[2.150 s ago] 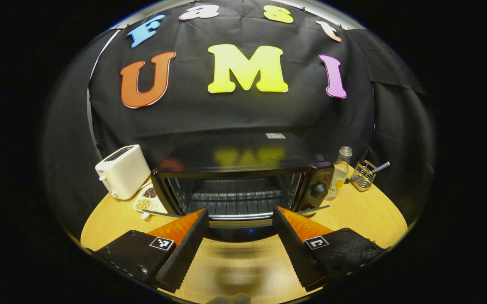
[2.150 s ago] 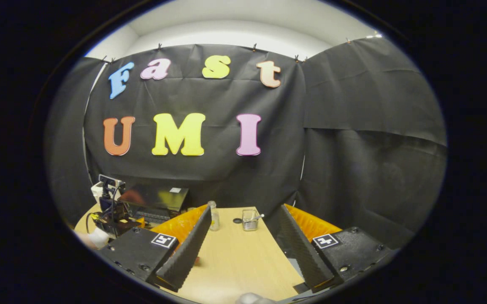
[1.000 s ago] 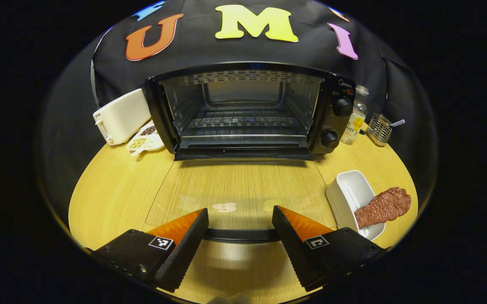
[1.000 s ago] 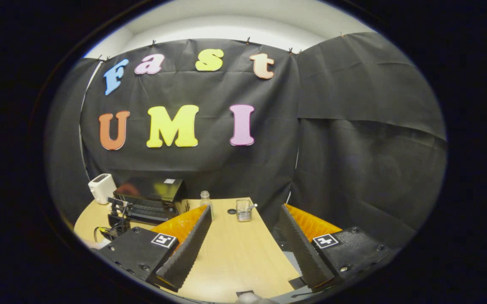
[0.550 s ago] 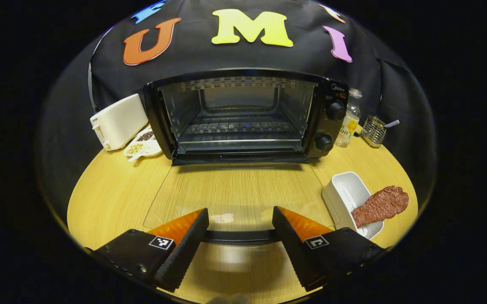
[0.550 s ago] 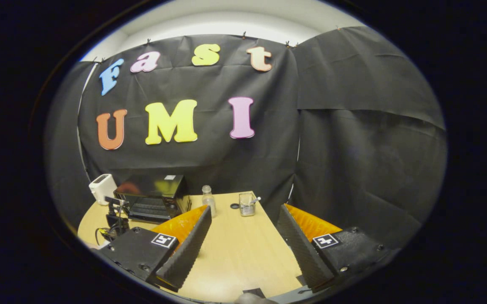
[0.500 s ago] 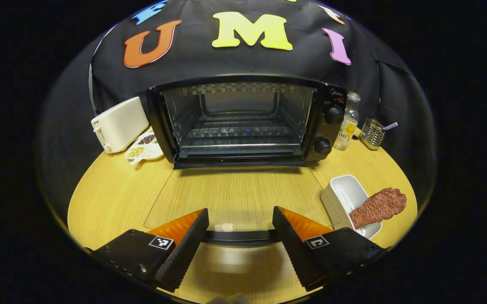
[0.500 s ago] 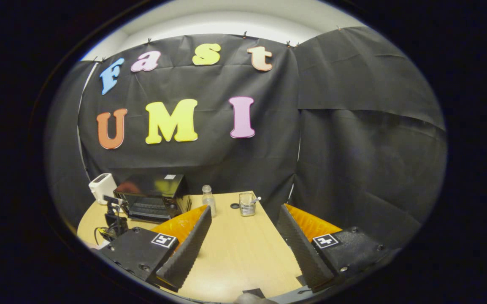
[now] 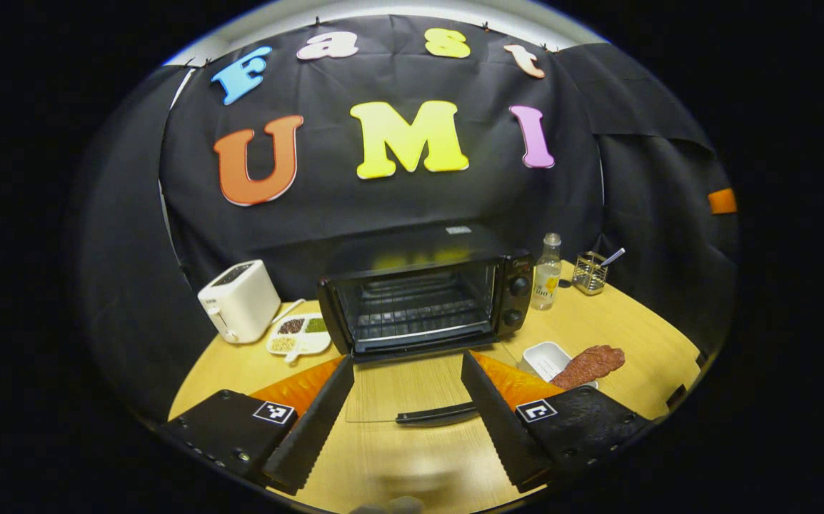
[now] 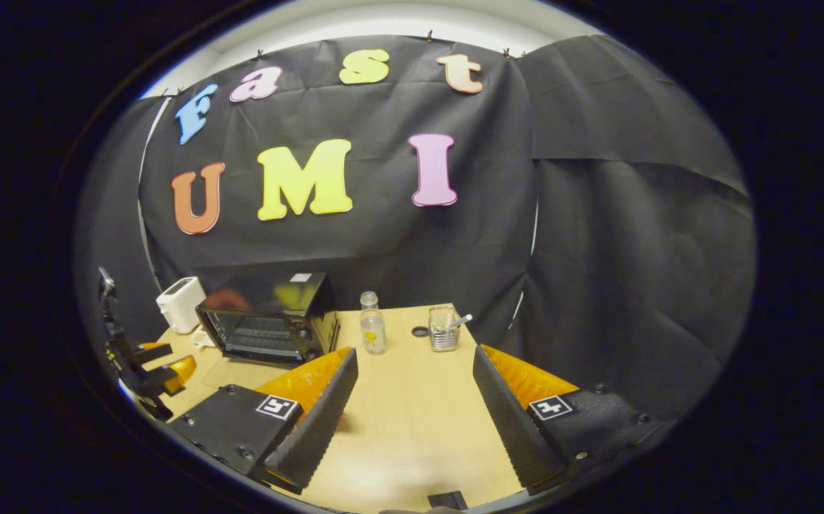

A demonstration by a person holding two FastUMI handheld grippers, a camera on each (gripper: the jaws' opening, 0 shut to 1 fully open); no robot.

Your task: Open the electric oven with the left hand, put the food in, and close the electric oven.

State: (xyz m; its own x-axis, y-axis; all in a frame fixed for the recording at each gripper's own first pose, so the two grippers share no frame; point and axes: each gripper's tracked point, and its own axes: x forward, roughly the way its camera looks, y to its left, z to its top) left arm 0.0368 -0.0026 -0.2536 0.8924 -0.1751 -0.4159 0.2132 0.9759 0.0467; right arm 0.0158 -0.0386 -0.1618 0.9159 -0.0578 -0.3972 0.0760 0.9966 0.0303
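A wooden bench (image 9: 619,321) holds a small black oven (image 9: 423,303) whose glass door (image 9: 412,389) lies folded down flat, its handle (image 9: 435,414) nearest the viewer, so the opening step looks done. The wire rack inside is bare. The food, a brown slab of meat (image 9: 587,364), rests across a white dish (image 9: 548,359) just right of the open door, apart from both grippers. The left gripper (image 9: 407,410) hovers above the door's handle, jaws wide and holding nothing. The right gripper (image 10: 415,414) hangs over bare bench, jaws wide too. Picking up the meat, loading it and shutting the door appear left to do.
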